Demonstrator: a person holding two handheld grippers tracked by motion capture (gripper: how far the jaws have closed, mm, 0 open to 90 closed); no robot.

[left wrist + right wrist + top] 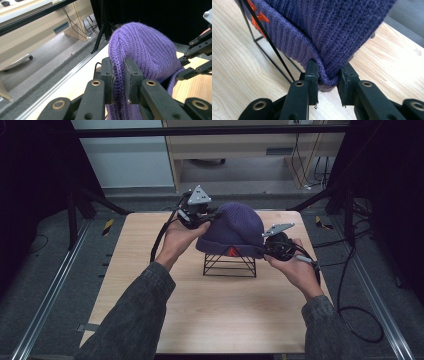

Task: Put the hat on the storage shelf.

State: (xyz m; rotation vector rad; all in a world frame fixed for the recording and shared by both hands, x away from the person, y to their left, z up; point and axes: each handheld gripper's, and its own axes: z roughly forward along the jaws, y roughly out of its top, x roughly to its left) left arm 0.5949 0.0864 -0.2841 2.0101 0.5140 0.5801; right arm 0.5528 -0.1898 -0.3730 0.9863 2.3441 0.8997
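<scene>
Left gripper (207, 215) pinches a fold of knit at the left upper side of the purple beanie (235, 227); jaws narrow, fabric bunched between them. Right gripper (267, 247) clamps the beanie's lower right hem, jaws closed on the cuff edge (orange mark just left of it). The beanie sits draped over a black wire stand (229, 264) mid-table (150, 270). Judged: both grips secured, hat not yet off the stand; lifting it clear is left. The stand's wire legs under the hem could snag. Nothing else near the beanie.
</scene>
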